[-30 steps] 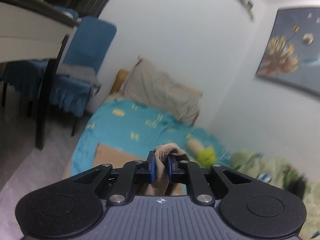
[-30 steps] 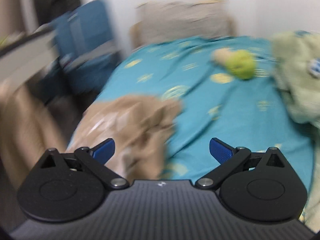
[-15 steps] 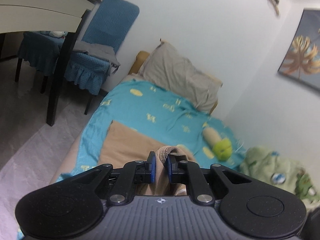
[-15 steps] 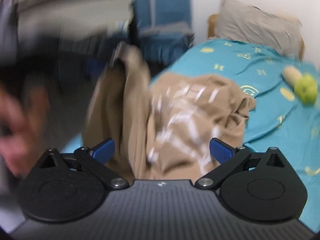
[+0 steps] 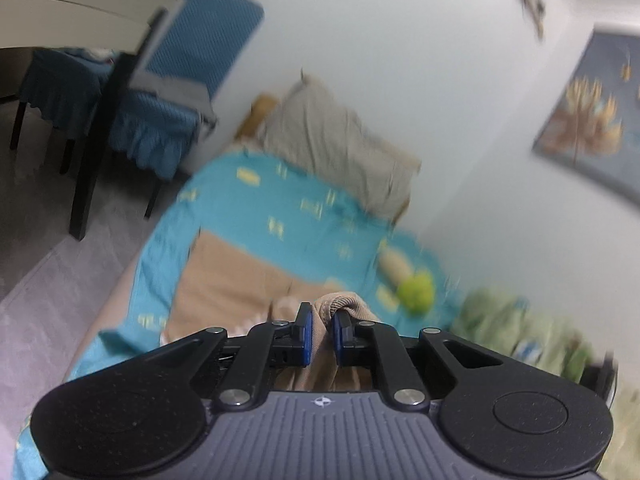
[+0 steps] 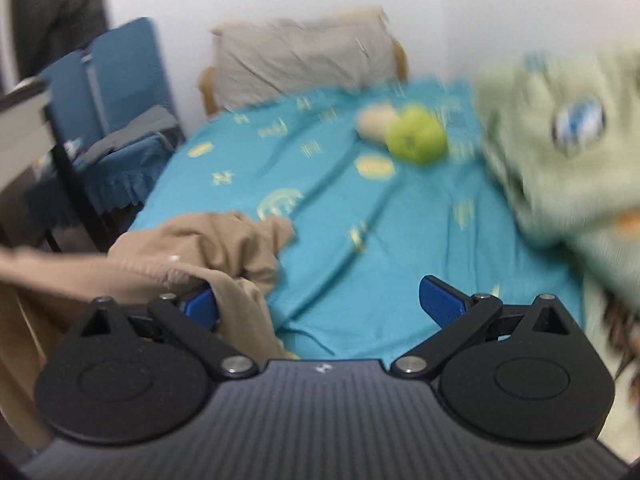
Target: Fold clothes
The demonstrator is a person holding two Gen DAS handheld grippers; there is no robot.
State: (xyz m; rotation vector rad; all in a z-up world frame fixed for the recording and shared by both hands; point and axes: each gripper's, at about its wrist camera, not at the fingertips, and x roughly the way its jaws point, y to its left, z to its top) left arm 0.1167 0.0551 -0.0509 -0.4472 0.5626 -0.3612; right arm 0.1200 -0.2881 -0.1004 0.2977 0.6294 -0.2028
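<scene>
A tan garment lies partly spread on the teal bedsheet. My left gripper is shut on a bunched ribbed edge of it, which pokes up between the blue pads. In the right wrist view the same tan garment is heaped at the bed's left side and drapes over the left finger. My right gripper stands wide open above the teal bedsheet, its right finger bare.
A beige pillow leans at the head of the bed. A green and cream soft toy lies on the sheet, and a pale green blanket is heaped at the right. A blue-covered chair and a table stand left of the bed.
The right wrist view swung away from the hanging tan garment and left gripper, back over the bed. The left gripper keeps its grip on the tan cloth and barely shifted.
</scene>
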